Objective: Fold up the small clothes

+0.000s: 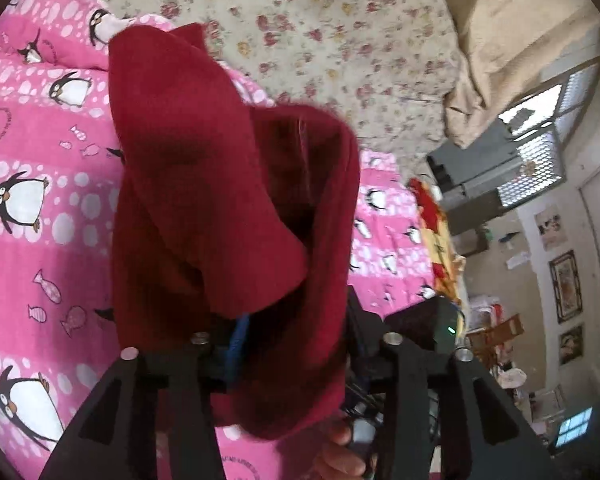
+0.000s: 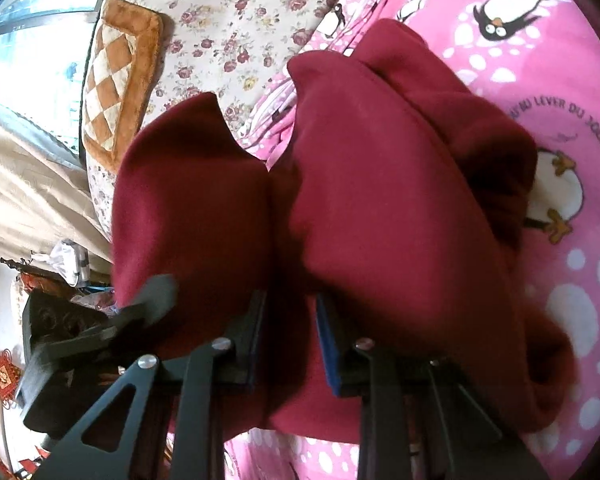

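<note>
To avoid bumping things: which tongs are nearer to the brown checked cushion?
Probably left. The left tongs sit on the cushion's side of the right tongs; both are at the red garment, short of the cushion.

Near field blocked by bunched red garment (image 1: 220, 200) draped over both views, pink penguin blanket (image 1: 40, 160) left open at left, floral sheet (image 1: 320, 20) unobstructed beyond, cushion (image 2: 116, 80) noted far left
</note>
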